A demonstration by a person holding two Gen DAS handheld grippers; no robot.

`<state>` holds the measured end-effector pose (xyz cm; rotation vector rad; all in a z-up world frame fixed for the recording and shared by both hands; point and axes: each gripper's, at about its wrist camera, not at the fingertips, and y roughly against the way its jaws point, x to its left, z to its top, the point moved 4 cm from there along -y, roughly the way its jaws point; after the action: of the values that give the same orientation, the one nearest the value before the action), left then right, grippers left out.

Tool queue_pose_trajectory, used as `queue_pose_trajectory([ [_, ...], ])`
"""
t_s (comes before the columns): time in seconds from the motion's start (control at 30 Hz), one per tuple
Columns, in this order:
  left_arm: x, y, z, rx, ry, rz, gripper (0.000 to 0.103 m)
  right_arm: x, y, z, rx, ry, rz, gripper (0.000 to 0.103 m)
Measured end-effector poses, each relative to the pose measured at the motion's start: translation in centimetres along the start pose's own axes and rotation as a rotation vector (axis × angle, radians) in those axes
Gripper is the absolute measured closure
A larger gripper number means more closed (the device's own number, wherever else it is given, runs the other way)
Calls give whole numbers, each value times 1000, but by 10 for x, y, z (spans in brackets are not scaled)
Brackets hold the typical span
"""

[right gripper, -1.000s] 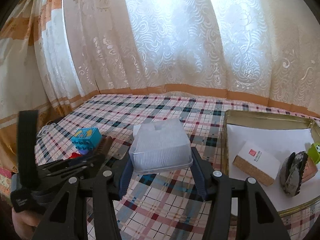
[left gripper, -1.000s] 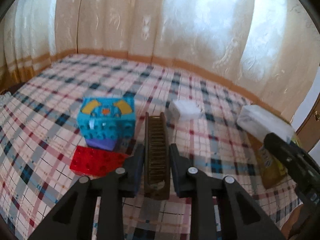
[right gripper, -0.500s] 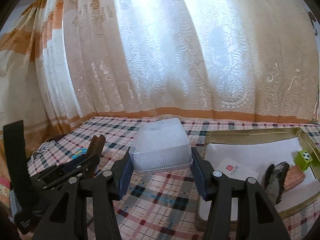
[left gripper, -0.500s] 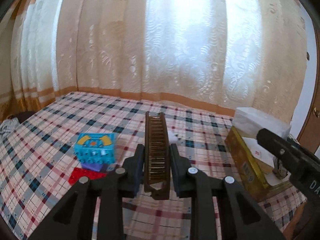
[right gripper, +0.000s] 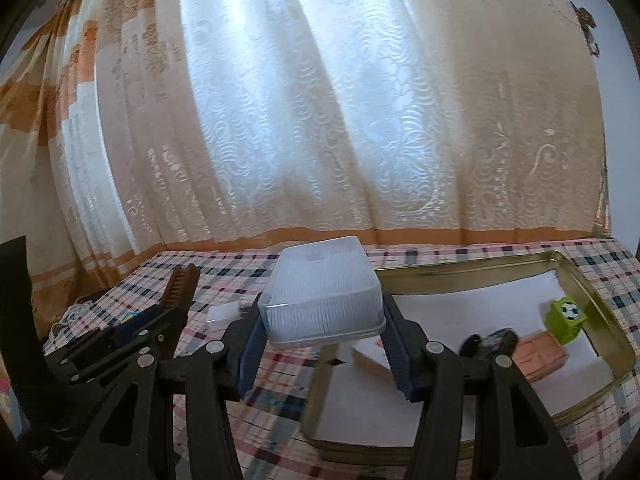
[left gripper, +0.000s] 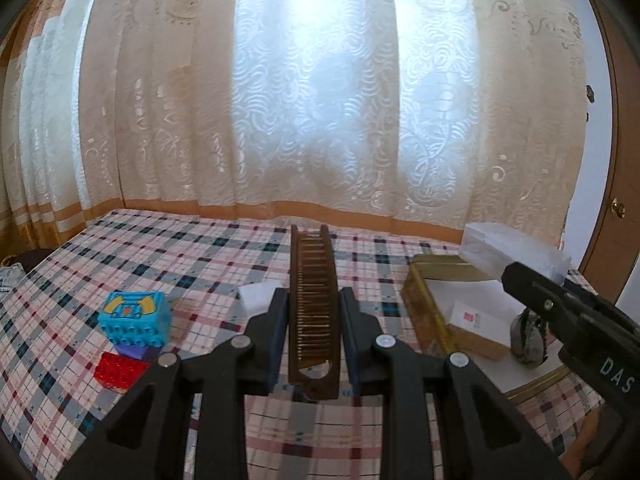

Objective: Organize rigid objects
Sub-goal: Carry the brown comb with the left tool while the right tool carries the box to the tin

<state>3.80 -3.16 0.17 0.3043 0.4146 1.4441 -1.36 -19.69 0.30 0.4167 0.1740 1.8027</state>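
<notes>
comb [left gripper: 314, 312] and clear plastic box [right gripper: 322, 300] are the two things in hand, and the gold tray [right gripper: 592, 304] is where they look bound. the left gripper [left gripper: 313, 318] is clenched on the comb's sides, its long axis running straight forward along the fingers, teeth up, held above the checked tabletop [left gripper: 200, 256]. the right gripper [right gripper: 320, 328] is clamped on the box across its short sides, carried over the tray's near left corner. seen from the left wrist, the tray lies to the right of the comb and a little ahead; the right gripper is the nearer of the two, so my guess is the box goes down first and the comb swings right after it. inside the tray, right of the box, lie a flat cork-edged pad [left gripper: 474, 330], a dark clip [right gripper: 490, 342], a brown block [right gripper: 540, 358] and a green cube [right gripper: 566, 318]. left of the tray, on the tabletop, sit a small white box [right gripper: 224, 314] and, further left, a blue brick [left gripper: 134, 314] stacked over a red brick [left gripper: 118, 368].
</notes>
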Motion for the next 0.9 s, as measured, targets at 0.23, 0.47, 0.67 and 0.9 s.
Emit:
queue_pose_trajectory([
  [0.23, -22, -1, 3, -5, -8, -24, 79, -19, 6, 1, -6, -18, -31, 47],
  [0.47, -43, -2, 9, -15, -10, -58, 79, -36, 11, 4, -16, -31, -59, 47],
  [0.67, -63, -4, 14, -25, -27, -87, 79, -56, 13, 5, -15, -56, -89, 47],
  [0.9, -84, -11, 14, -15, -43, -116, 79, -74, 14, 7, -14, -73, -115, 47],
])
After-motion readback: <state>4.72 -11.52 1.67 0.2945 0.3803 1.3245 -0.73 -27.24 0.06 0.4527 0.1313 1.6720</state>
